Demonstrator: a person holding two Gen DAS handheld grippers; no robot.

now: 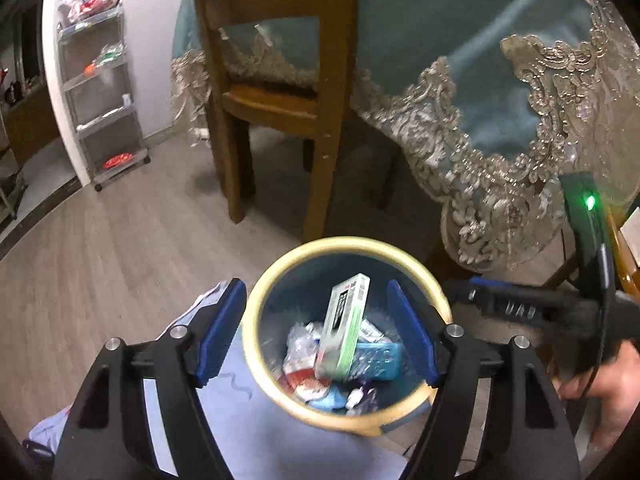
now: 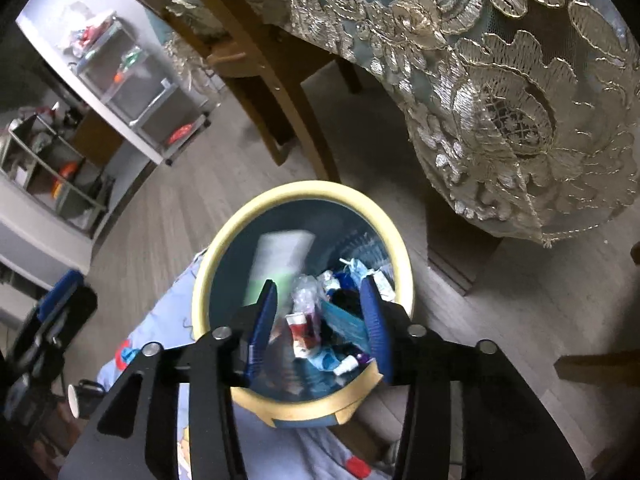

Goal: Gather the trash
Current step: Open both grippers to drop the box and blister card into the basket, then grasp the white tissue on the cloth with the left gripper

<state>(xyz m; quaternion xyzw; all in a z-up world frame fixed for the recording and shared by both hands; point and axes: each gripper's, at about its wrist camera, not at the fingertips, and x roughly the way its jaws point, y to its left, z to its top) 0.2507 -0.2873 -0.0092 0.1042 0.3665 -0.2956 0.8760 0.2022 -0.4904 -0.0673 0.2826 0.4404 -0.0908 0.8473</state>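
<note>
A round trash bin (image 1: 262, 280) with a cream rim and blue inside stands on the floor below both grippers; the same bin (image 2: 224, 240) shows in the right wrist view. Inside lie several wrappers, a blue packet (image 1: 376, 356) and a white-and-green box (image 1: 344, 328) standing on end. That box (image 2: 280, 264) looks blurred in the right wrist view. My left gripper (image 1: 316, 332) hangs open over the bin, nothing between its blue pads. My right gripper (image 2: 320, 320) is also open above the bin, its fingers empty. In the left wrist view the right gripper (image 1: 512, 304) shows at the bin's right, held by a hand (image 1: 608, 384).
A wooden chair (image 1: 280, 92) stands just behind the bin. A table draped in a teal cloth with gold lace (image 1: 480, 120) hangs over at the right. A wheeled shelf cart (image 1: 100, 92) stands by the wall at far left. Light blue printed fabric (image 1: 260, 420) lies under the grippers.
</note>
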